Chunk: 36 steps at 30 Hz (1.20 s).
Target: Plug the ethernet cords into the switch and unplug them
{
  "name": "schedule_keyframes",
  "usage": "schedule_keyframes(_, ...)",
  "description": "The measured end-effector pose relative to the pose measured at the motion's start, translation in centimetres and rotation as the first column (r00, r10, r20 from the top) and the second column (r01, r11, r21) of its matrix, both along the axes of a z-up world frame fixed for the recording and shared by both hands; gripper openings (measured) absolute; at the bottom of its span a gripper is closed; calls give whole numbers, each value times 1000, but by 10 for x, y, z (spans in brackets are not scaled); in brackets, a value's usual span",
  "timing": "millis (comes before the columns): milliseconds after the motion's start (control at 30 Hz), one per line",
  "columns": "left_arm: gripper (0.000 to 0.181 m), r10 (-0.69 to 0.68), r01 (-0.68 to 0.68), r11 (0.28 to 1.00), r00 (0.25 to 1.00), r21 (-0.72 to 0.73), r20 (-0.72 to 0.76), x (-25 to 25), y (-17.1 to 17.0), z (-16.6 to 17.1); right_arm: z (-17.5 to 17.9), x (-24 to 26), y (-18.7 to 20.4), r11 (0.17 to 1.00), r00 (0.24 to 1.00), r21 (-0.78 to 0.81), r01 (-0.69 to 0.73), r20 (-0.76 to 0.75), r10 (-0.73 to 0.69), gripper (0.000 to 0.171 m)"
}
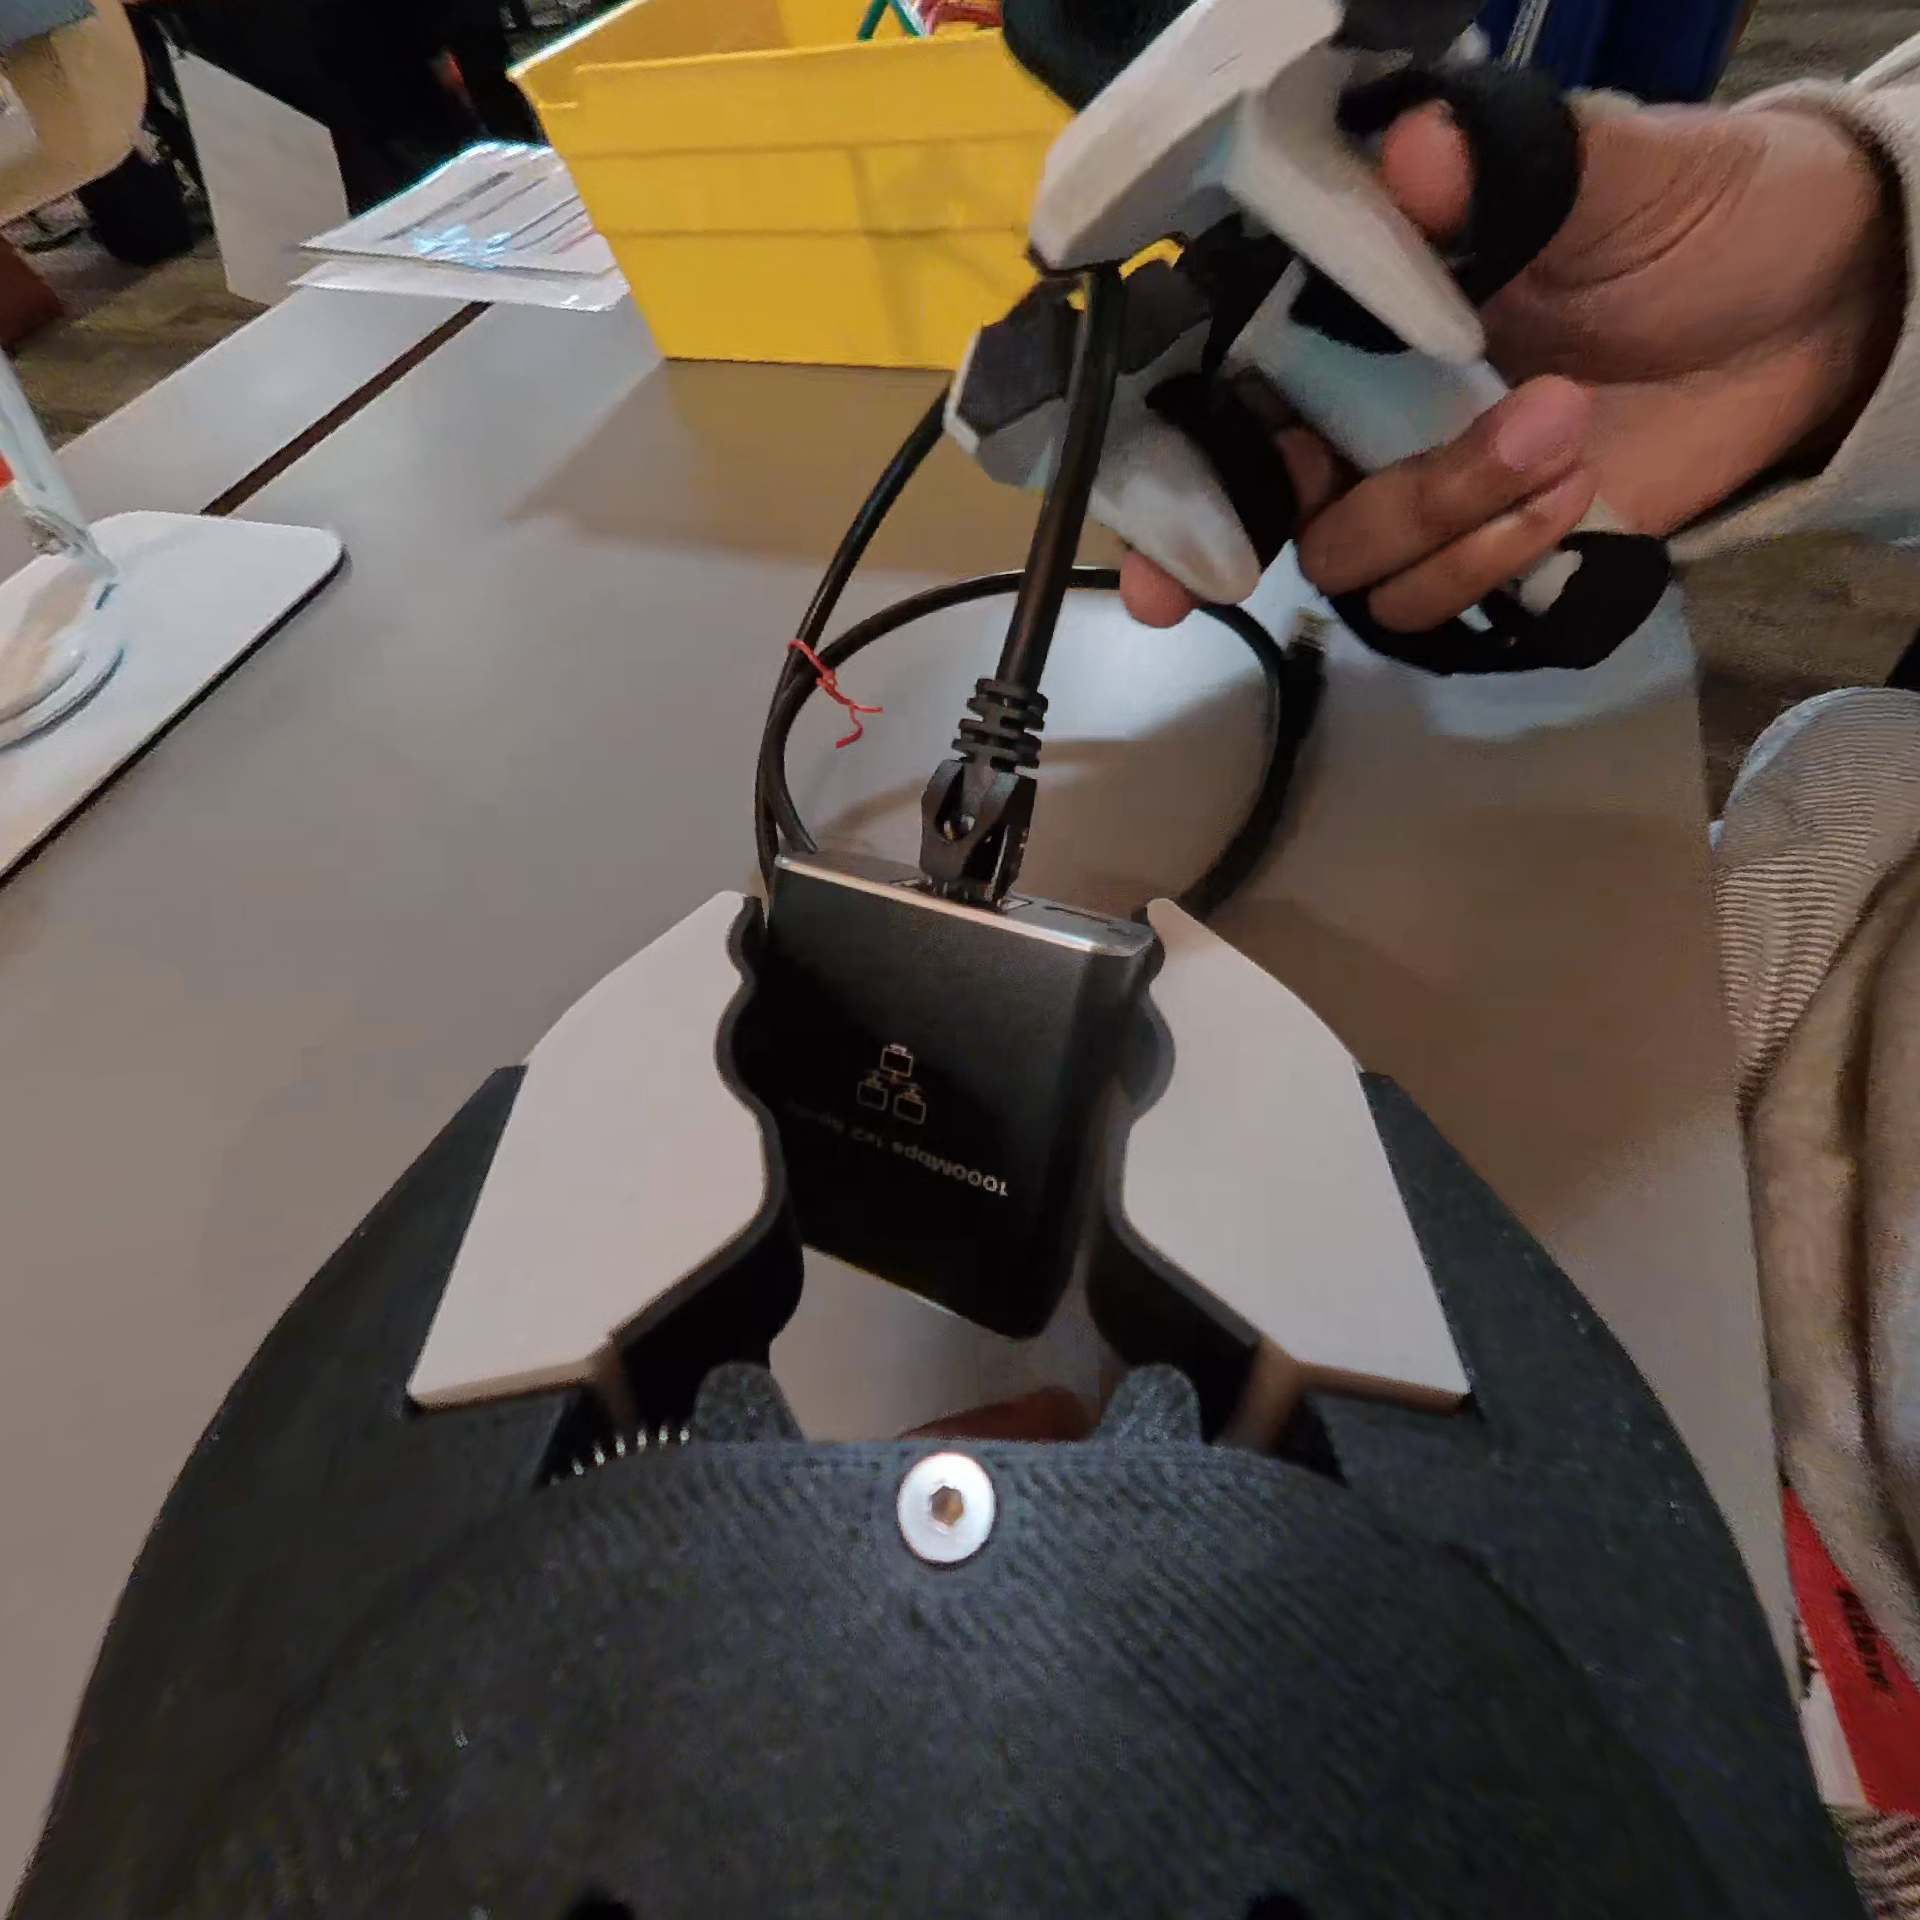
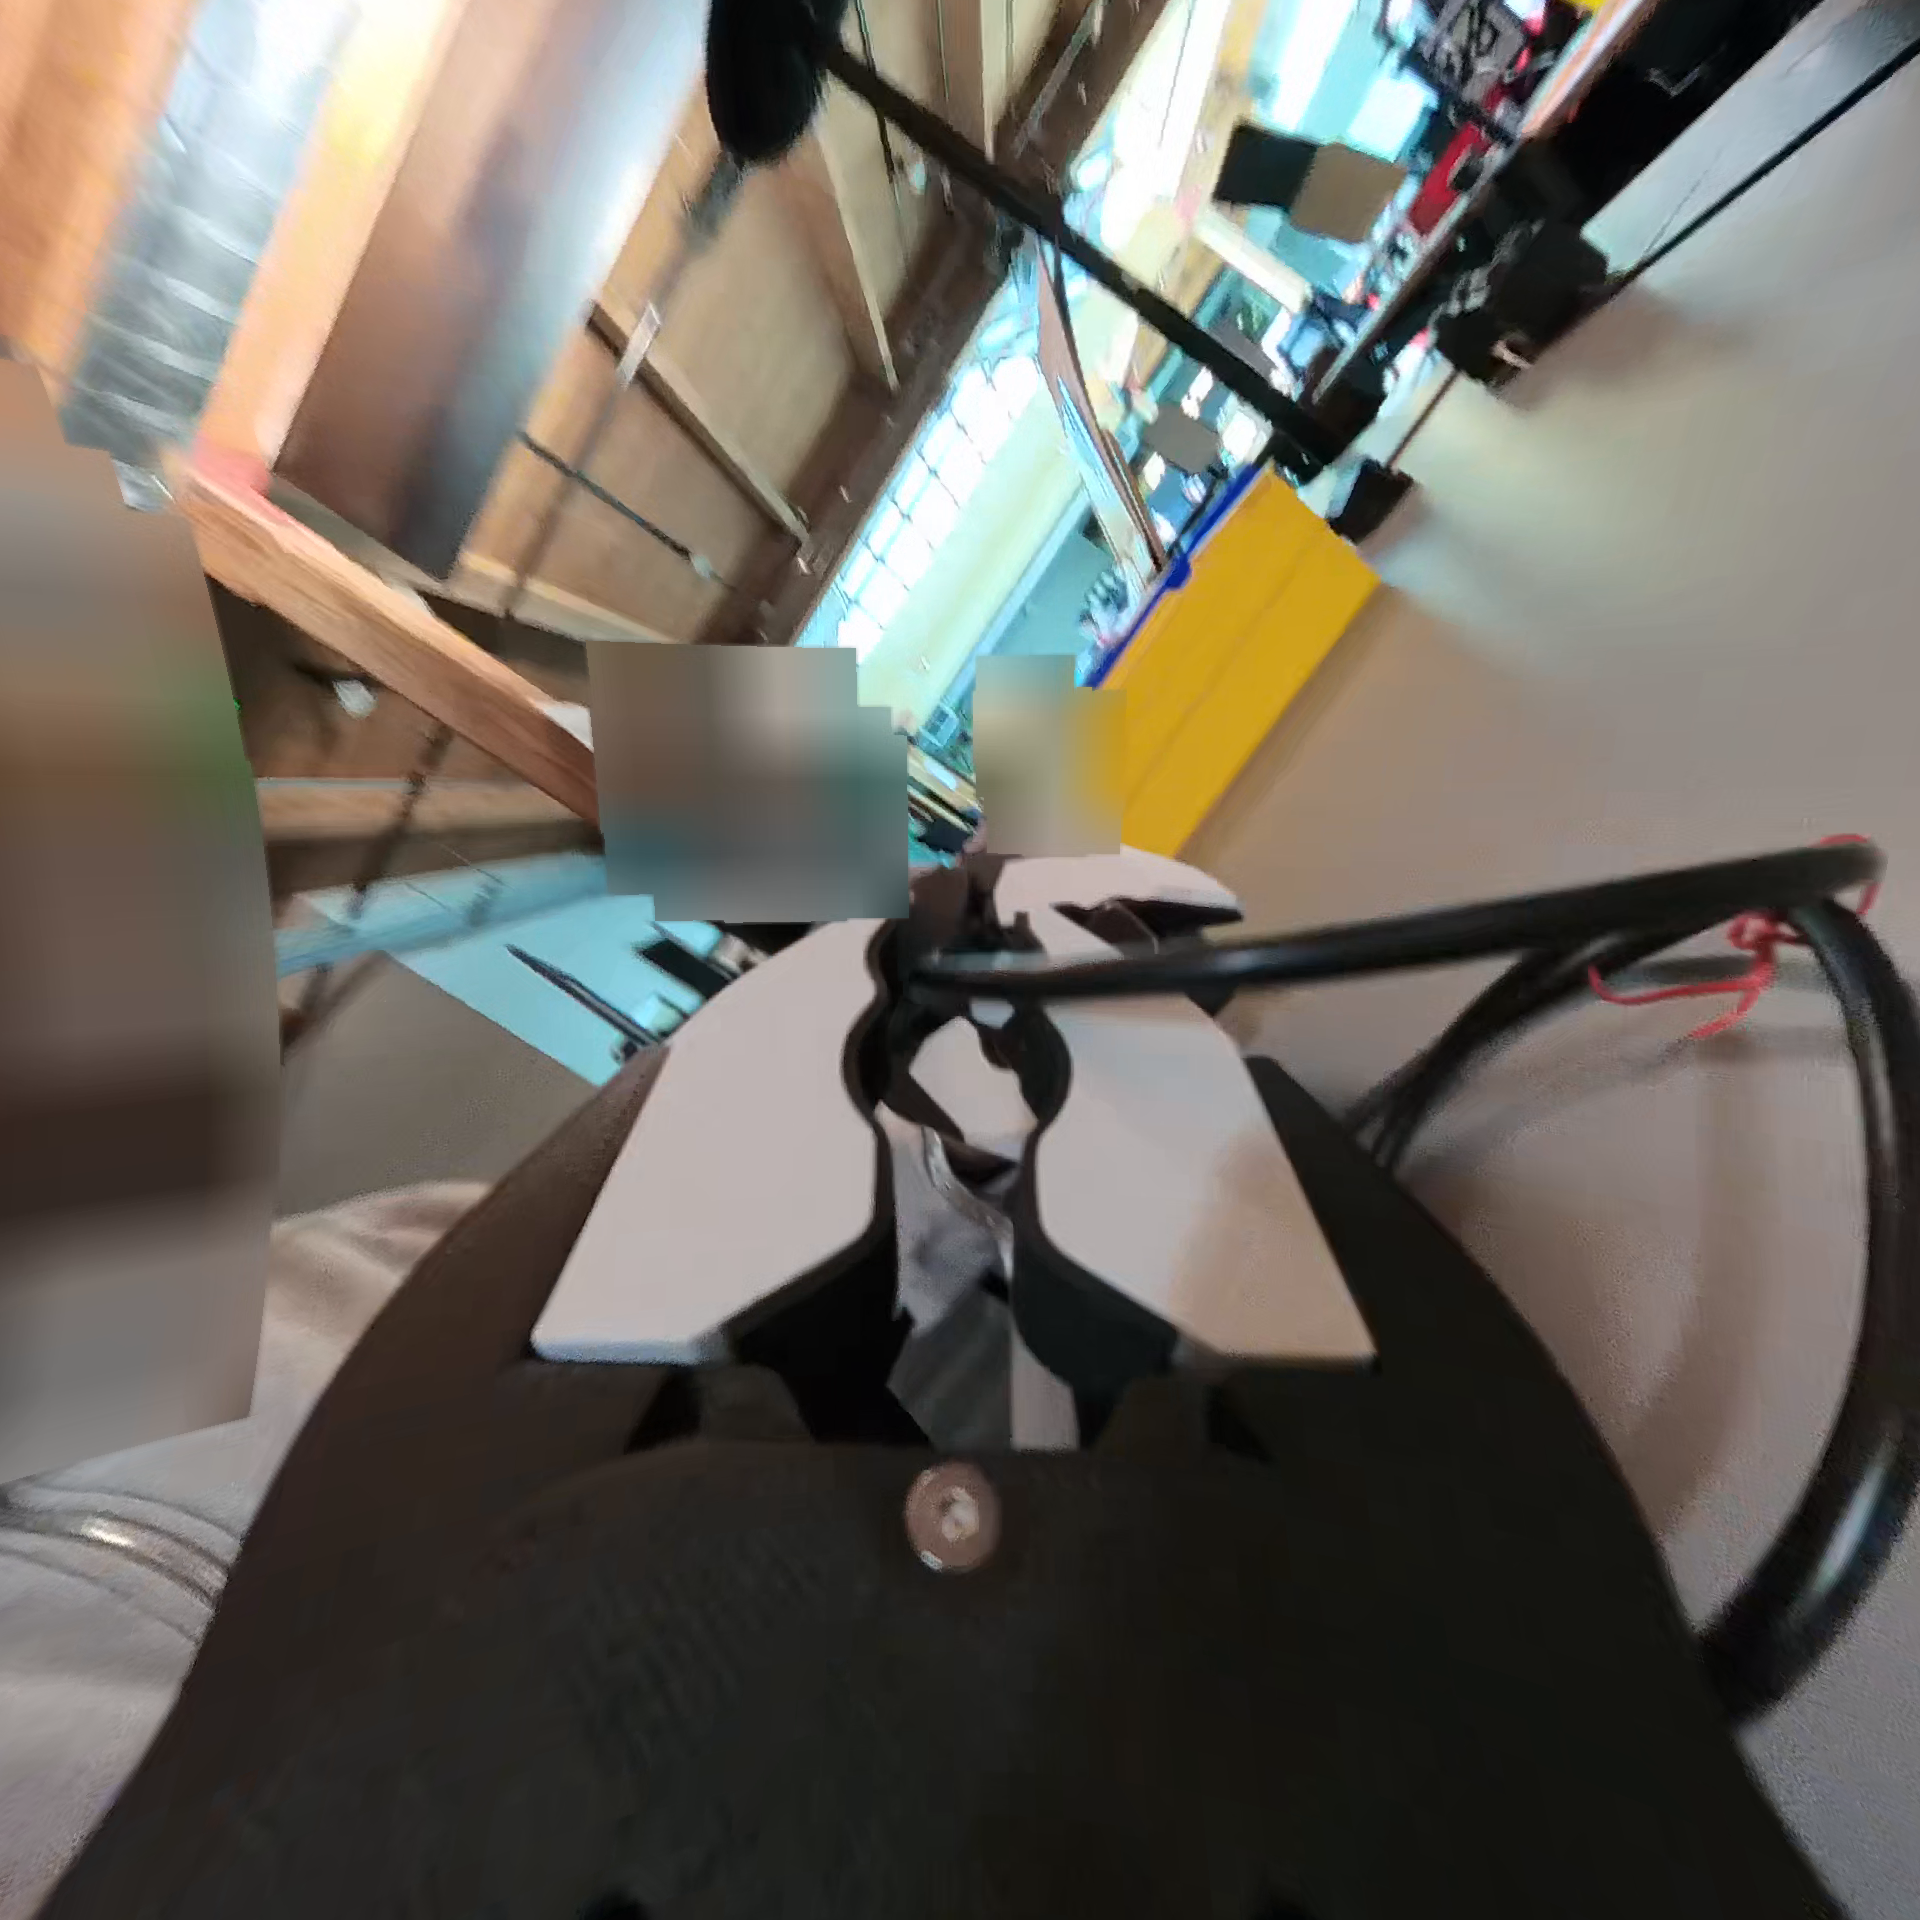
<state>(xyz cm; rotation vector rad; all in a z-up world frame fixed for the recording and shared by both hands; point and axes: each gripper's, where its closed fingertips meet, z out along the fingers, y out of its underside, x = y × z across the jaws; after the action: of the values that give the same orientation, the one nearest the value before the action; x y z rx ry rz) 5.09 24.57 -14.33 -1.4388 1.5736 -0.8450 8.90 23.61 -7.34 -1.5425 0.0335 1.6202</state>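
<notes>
While the left claw [image 1: 951,914] pinches the black switch [image 1: 940,1101] between its two white fingers, the box is lifted a little above the grey desk [image 1: 416,779], with its port edge turned away from the camera. One black ethernet cord [image 1: 1049,540] stands in a port on that edge; its ribbed plug [image 1: 987,779] leans slightly to the left.

Higher on this cord, the right claw [image 1: 1081,301] is pressed together on the cable, and a hand [image 1: 1621,364] holds this claw from the right side. In the right wrist view the same claw [image 2: 961,966] has the black cord [image 2: 1403,925] caught near its fingertips, and the cable runs from there to the right.

Behind the switch, the cord makes a loop [image 1: 1226,748] on the desk. A small red tie [image 1: 831,691] is wrapped around the loop on its left side. The free plug [image 1: 1311,629] of the cord lies on the desk under the hand. A yellow bin [image 1: 821,208] stands farther back on the desk, some papers [image 1: 468,229] lie to its left, and a white flat stand [image 1: 156,623] is at the left edge.
</notes>
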Motion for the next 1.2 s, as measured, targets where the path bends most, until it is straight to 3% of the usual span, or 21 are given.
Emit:
schedule_keyframes(200, 66, 50, -37, 995, 990, 95, -134, -10, 16, -20, -21, -2, -6, 998, 963, 19, -54, 266, 47, 29)
schedule_keyframes(300, 66, 36, -19, 994, 986, 104, -164, -10, 13, -24, -16, -6, -14, 991, 944, 89, -105, 322, 71, 23)
schedule_keyframes(367, 66, 31, -8, 993, 982, 120, -188, -10, 11, -28, -13, -14, -24, 975, 910, 152, -161, 406, 87, 9)
schedule_keyframes(433, 66, 28, 4, 989, 976, 145, -215, -9, 10, -32, -8, -19, -31, 950, 860, 257, -177, 509, 22, 0)
schedule_keyframes(600, 66, 19, 28, 983, 968, 181, -250, -8, 5, -38, 4, -31, -39, 831, 725, 520, -197, 648, -233, 0)
schedule_keyframes(633, 66, 14, 31, 984, 968, 175, -249, -7, 4, -38, 1, -32, -35, 820, 694, 540, -189, 664, -277, 6)
schedule_keyframes(733, 66, -11, 51, 986, 969, 157, -247, -6, -1, -37, -12, -37, -29, 817, 616, 537, -208, 721, -317, 27)
schedule_keyframes(867, 67, -60, 102, 985, 958, 136, -280, -6, -11, -42, -26, -53, -34, 801, 545, 520, -297, 781, -305, 29)
schedule_keyframes(1033, 67, -114, 148, 985, 947, 93, -300, -6, -20, -44, -51, -47, -20, 834, 353, 472, -285, 861, -366, 27)
schedule_keyframes(1133, 67, -127, 161, 983, 945, 90, -301, -6, -22, -44, -71, -40, -14, 900, 333, 358, -250, 904, -267, 18)
schedule_keyframes(1200, 66, -139, 170, 983, 941, 76, -309, -6, -24, -45, -79, -39, -14, 927, 366, 291, -238, 911, -192, 12)
